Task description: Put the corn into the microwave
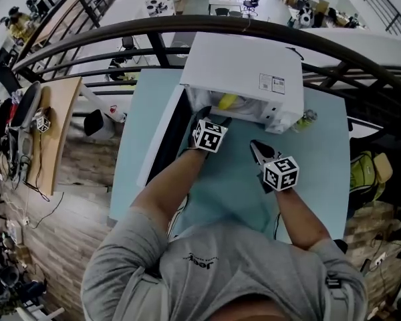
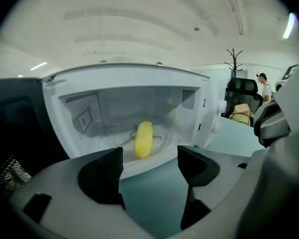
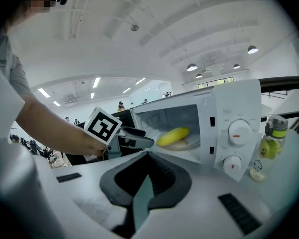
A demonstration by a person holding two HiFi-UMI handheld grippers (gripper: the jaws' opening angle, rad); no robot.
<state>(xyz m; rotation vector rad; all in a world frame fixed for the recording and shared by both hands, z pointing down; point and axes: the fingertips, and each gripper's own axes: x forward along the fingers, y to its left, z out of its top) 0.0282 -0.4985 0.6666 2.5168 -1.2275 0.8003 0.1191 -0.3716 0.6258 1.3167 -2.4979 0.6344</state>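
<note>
Left gripper (image 2: 149, 166) is held apart and empty before the microwave (image 2: 202, 116); right gripper (image 3: 145, 173) is pressed together, empty. Corn (image 2: 143, 139) is already laid inside; pushing the door (image 2: 15, 128) closed is judged next.

Yellow corn (image 2: 143, 139), white microwave (image 1: 247, 72), pale teal table (image 1: 234, 192).
The corn glowed bright yellow against the microwave's white walls, and there was the open door (image 1: 168, 136), showing black! Its white knobs (image 3: 238, 131) carried orange-red marks. The marker cube (image 1: 209, 136) on the left gripper (image 2: 149, 171) wore bold black-and-white squares, the jaw pads were black on a grey body, and the person's shirt (image 1: 220, 273) was grey.
</note>
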